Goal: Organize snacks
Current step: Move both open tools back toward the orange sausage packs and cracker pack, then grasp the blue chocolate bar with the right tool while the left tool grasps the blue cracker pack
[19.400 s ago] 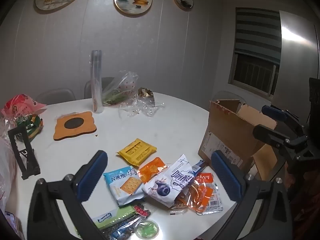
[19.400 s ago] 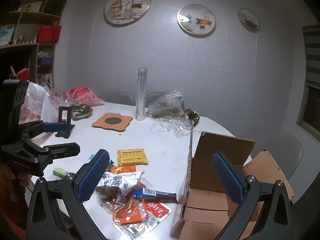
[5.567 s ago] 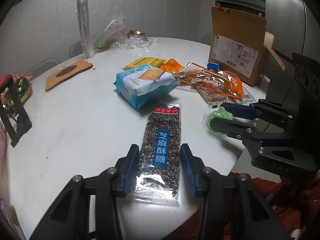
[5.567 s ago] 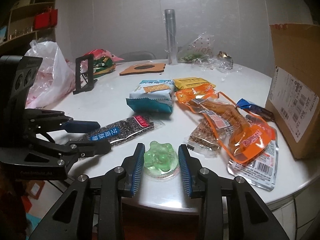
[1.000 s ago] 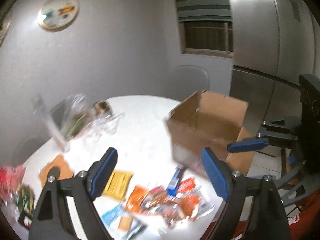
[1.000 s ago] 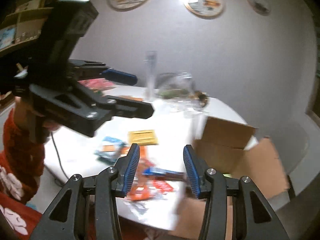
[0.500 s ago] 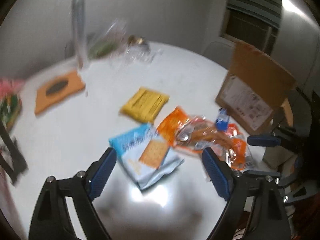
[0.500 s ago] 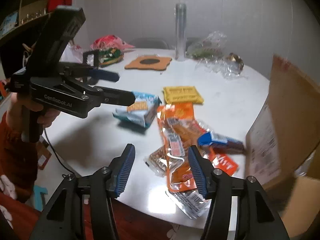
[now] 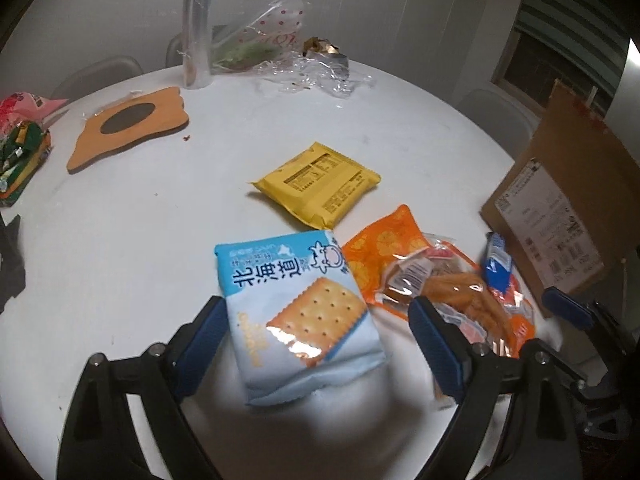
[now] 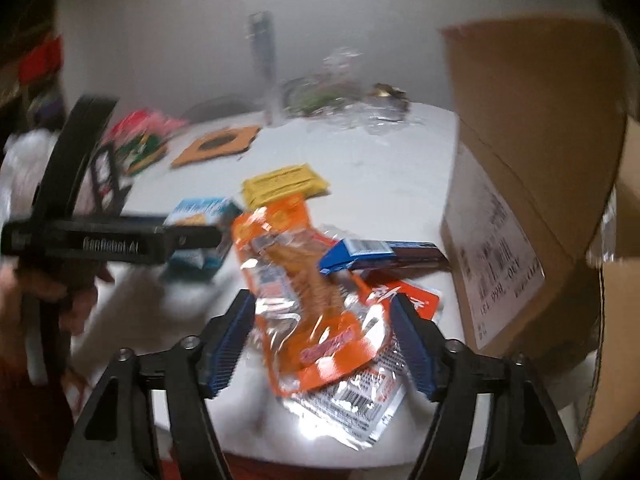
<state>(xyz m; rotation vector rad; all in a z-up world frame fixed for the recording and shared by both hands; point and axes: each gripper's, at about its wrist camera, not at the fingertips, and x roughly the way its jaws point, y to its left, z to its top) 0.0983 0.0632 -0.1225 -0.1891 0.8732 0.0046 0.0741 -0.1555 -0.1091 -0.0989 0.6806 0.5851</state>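
My left gripper [image 9: 316, 344] is open with its jaws either side of the light blue cracker pack [image 9: 298, 316] on the white round table [image 9: 140, 220]. A yellow packet [image 9: 318, 188] lies behind it, orange snack bags [image 9: 436, 280] and a blue bar [image 9: 497, 266] to its right. My right gripper [image 10: 326, 338] is open around the near end of the clear orange snack bag [image 10: 308, 300]. The blue bar [image 10: 380, 258], yellow packet [image 10: 284, 186] and cracker pack [image 10: 200, 210] show beyond it. The open cardboard box [image 10: 520, 184] stands at the right.
The box [image 9: 560, 216] sits at the table's right edge. An orange trivet [image 9: 128, 140], a clear roll [image 9: 197, 24] and crumpled plastic bags [image 9: 288, 56] lie at the back. Coloured snack bags [image 9: 20, 148] are at far left. The left gripper's body [image 10: 108, 240] crosses the right wrist view.
Both grippers have dropped from above the box down to the table. The left one now straddles the cracker pack, the right one the orange bag.
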